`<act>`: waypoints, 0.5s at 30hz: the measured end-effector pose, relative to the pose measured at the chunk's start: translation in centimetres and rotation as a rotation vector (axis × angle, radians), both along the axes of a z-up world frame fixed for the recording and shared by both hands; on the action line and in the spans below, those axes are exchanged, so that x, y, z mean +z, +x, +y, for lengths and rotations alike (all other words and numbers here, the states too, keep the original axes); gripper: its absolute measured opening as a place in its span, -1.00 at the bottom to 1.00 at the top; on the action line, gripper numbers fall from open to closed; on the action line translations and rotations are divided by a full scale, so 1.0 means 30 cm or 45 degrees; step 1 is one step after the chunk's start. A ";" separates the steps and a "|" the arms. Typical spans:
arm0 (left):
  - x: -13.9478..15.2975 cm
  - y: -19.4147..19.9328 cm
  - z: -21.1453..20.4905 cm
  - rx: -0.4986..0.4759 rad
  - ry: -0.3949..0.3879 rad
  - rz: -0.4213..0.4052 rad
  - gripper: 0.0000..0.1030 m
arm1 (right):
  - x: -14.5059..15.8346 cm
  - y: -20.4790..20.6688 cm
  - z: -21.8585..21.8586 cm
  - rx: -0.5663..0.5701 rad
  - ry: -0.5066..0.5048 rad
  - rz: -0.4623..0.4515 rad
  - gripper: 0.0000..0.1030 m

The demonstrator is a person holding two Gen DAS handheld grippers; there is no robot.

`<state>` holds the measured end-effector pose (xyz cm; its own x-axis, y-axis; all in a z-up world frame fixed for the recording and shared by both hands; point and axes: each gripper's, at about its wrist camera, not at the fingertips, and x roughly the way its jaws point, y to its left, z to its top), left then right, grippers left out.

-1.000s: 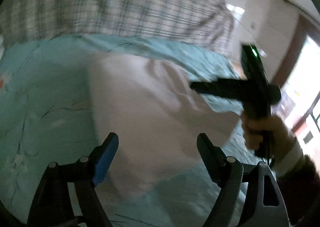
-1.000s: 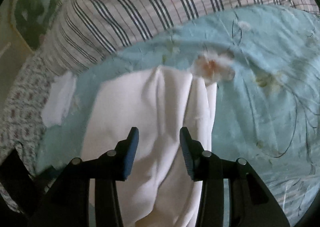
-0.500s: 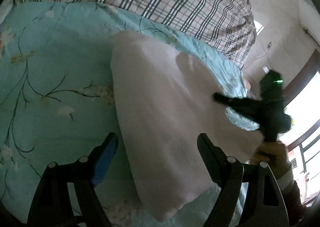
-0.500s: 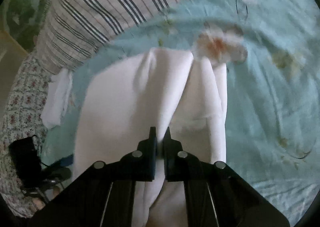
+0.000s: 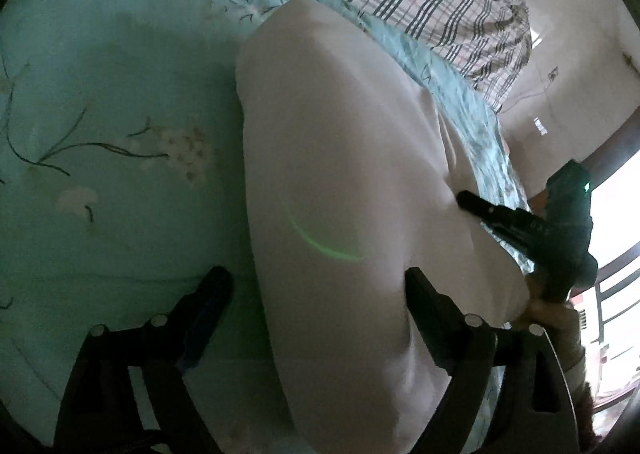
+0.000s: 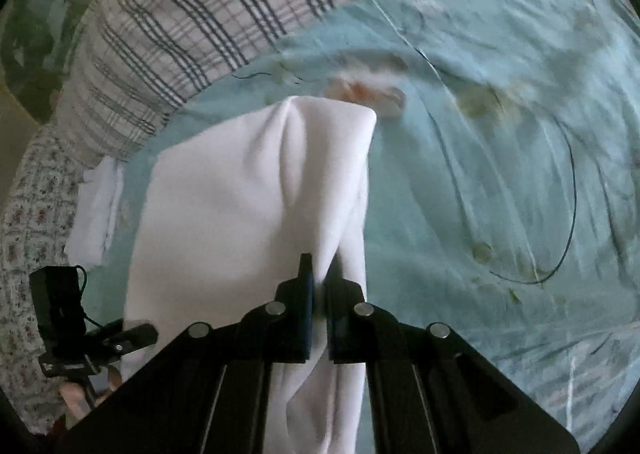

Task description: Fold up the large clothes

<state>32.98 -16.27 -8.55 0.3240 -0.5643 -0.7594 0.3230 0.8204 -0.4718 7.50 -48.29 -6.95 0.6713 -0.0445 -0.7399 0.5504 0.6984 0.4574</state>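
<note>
A large white garment (image 5: 344,181) lies partly folded on a teal floral bedspread (image 5: 104,125). In the left wrist view my left gripper (image 5: 316,290) is open, its fingers straddling the garment's near left edge, just above the cloth. My right gripper (image 6: 318,286) is shut on a fold of the white garment (image 6: 256,189) and lifts it slightly. The right gripper also shows in the left wrist view (image 5: 468,201), pinching the garment's right side. The left gripper shows at the lower left of the right wrist view (image 6: 132,334).
A plaid blanket (image 6: 192,13) covers the far side of the bed. A small white cloth (image 6: 96,209) lies at the bedspread's left edge. A wall and bright window (image 5: 616,254) are to the right.
My right gripper closed on a fold of the garment and pulled it up. My left gripper moved lower and closer to the garment's left edge, still open.
</note>
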 end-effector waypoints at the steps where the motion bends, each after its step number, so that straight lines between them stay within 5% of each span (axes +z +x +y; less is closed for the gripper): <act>1: 0.002 0.001 -0.005 -0.003 0.007 -0.002 0.75 | -0.008 -0.007 -0.006 -0.014 0.009 -0.011 -0.91; 5: 0.006 0.008 -0.041 -0.030 0.048 -0.031 0.75 | 0.025 -0.036 -0.007 -0.083 -0.037 -0.042 -0.93; 11: -0.003 0.022 -0.078 -0.018 0.055 -0.028 0.80 | 0.015 0.003 0.000 -0.037 -0.097 0.057 -0.91; 13: -0.002 0.019 -0.081 -0.017 0.058 -0.030 0.80 | 0.047 -0.017 0.008 -0.054 -0.094 0.039 -0.80; 15: -0.002 0.019 -0.082 -0.017 0.053 -0.027 0.80 | 0.077 -0.045 0.018 -0.066 -0.084 0.002 -0.28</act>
<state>33.56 -18.74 -8.61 0.3329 -0.5369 -0.7752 0.3439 0.8346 -0.4303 6.16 -47.74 -4.63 0.6659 -0.1281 -0.7350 0.5872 0.6977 0.4104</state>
